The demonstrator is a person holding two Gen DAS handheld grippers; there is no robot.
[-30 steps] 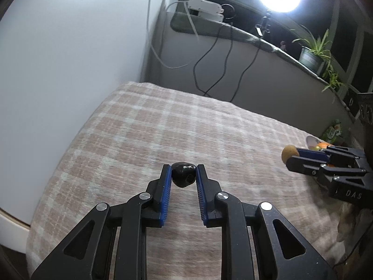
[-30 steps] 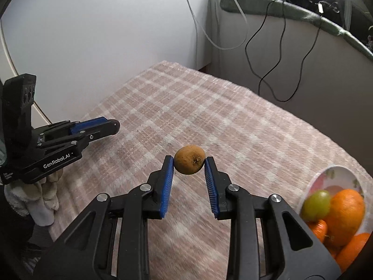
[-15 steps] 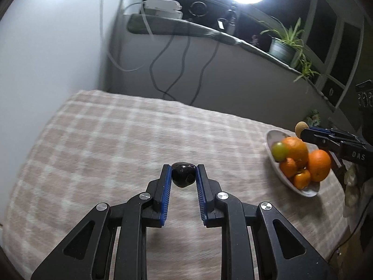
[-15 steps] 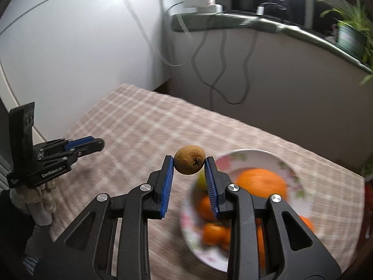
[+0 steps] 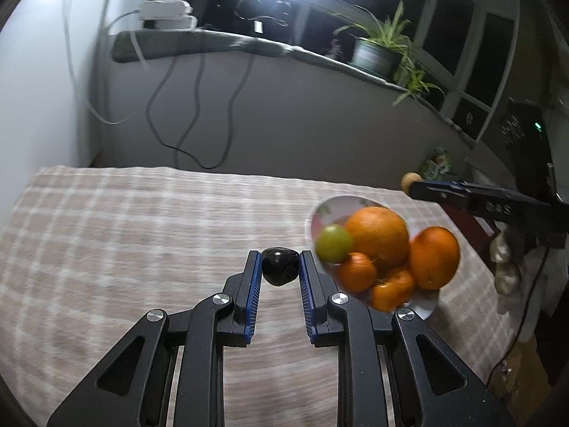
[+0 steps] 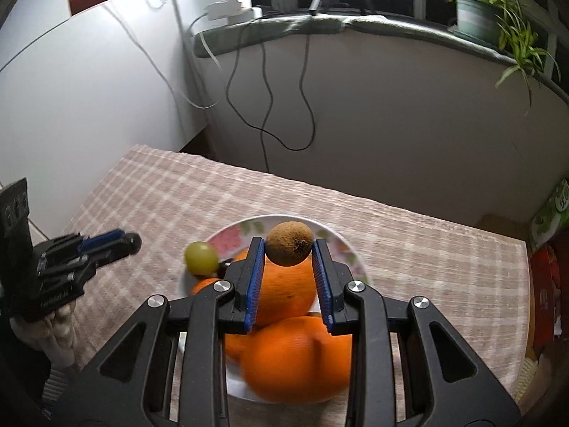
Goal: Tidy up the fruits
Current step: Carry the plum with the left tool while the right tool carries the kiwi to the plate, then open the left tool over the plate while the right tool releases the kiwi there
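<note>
- Left gripper pinching a dark glossy fruit between blue pads, held above the checked tablecloth, just left of the plate.
- Right gripper clamped on a brown kiwi, poised over the plate's far half, above a large orange.
- Plate crowded: oranges, small tangerines, one green fruit at the left rim.
- Wide bare cloth left of the plate; far table edge close to the wall with hanging cables.
- Right table edge near the plate, clutter beyond.
</note>
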